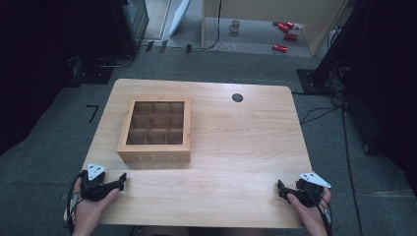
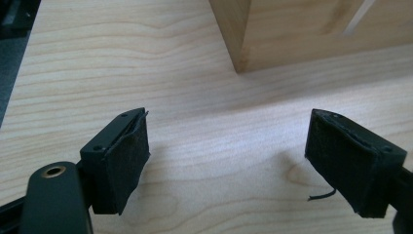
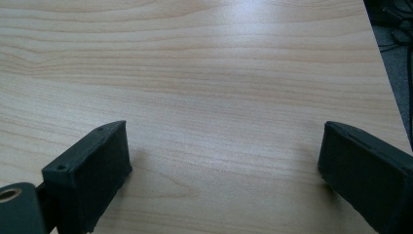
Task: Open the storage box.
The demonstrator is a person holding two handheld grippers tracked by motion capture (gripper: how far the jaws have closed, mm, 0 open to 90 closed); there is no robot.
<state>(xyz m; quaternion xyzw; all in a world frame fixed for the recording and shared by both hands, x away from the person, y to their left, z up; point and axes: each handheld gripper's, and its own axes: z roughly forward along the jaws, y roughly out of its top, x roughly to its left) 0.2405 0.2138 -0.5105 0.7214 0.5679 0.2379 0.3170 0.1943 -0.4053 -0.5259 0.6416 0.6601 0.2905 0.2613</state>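
Tea box [image 1: 154, 130] well back on the table [image 1: 236, 147], toward its left edge. Left gripper [image 1: 123, 181] just in front of the box, jaws wide, nothing between. Right gripper [image 1: 280, 189] far off to the box's right, jaws spread, empty too.

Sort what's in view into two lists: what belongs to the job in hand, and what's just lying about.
In the job:
- tea box, open, compartments look empty
- left gripper, jaws open, nearest the box
- right gripper, jaws open, over bare table

Lying about:
- mug on the floor beyond
- red cans on the floor
- black disc in the tabletop
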